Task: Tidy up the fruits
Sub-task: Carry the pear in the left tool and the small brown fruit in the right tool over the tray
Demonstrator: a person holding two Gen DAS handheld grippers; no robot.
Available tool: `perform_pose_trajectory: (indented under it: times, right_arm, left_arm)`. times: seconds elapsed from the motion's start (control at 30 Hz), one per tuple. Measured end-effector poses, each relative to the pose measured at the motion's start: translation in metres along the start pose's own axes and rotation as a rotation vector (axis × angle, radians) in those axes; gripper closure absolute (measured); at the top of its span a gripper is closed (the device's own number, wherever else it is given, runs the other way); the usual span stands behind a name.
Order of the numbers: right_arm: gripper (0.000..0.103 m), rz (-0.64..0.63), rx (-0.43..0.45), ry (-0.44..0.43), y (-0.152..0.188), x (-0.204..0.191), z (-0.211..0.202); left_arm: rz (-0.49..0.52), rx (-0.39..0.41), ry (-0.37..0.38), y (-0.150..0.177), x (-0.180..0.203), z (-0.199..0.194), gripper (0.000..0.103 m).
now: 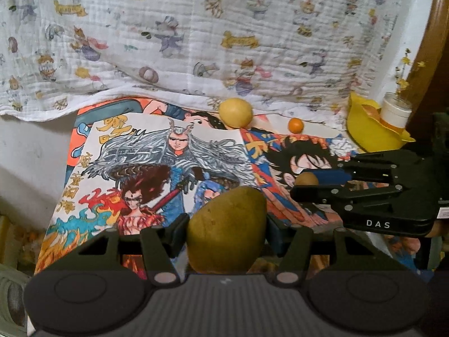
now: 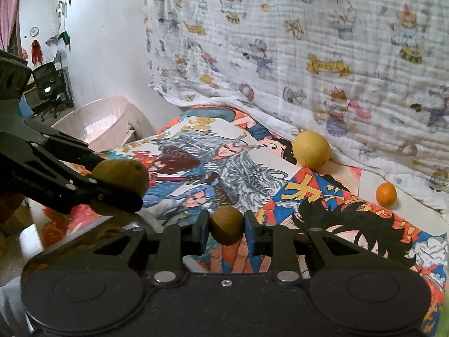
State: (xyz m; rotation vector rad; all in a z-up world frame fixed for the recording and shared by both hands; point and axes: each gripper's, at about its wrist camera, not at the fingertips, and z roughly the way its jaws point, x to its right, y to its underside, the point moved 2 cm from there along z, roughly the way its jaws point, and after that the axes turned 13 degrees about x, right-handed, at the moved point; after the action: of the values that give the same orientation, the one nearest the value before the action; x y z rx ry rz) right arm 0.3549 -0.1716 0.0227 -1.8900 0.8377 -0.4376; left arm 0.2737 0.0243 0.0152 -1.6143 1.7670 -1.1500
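Observation:
My left gripper point(image 1: 226, 231) is shut on a large brownish-green fruit point(image 1: 227, 219), held above the poster-covered table point(image 1: 157, 151). The right wrist view shows that left gripper point(image 2: 119, 188) and its fruit point(image 2: 123, 172) from the side, at the left. My right gripper point(image 2: 226, 226) is shut on a small round brown fruit point(image 2: 226, 221). In the left wrist view the right gripper point(image 1: 307, 186) reaches in from the right with the small fruit point(image 1: 307, 179). A yellow fruit point(image 1: 235, 112) point(image 2: 311, 151) and a small orange point(image 1: 296, 125) point(image 2: 386, 194) lie at the table's far edge.
A yellow bowl point(image 1: 364, 132) stands at the far right with a white cup point(image 1: 395, 111) of dried flowers in it. A printed white cloth point(image 1: 224, 33) hangs behind the table. A pale pink basket point(image 2: 103, 120) sits beyond the table's left end.

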Motion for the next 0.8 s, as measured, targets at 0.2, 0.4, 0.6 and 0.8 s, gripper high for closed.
perform_pose_trajectory:
  times: [0.2, 0.4, 0.6, 0.8]
  right_arm:
    - [0.075, -0.012, 0.018, -0.008, 0.001, -0.018, -0.030]
    - [0.075, -0.008, 0.027, -0.002, 0.010, -0.032, -0.061]
    - [0.075, 0.004, 0.023, 0.015, 0.025, -0.043, -0.097]
    - [0.075, 0.017, -0.004, 0.032, 0.045, -0.051, -0.123]
  left_arm:
    - [-0.007, 0.010, 0.023, 0.012, 0.014, -0.023, 0.041]
    - [-0.014, 0.006, 0.042, 0.028, 0.028, -0.040, 0.041]
    - [-0.019, -0.007, 0.060, 0.045, 0.043, -0.053, 0.041]
    - [-0.037, -0.017, 0.063, 0.060, 0.051, -0.058, 0.042]
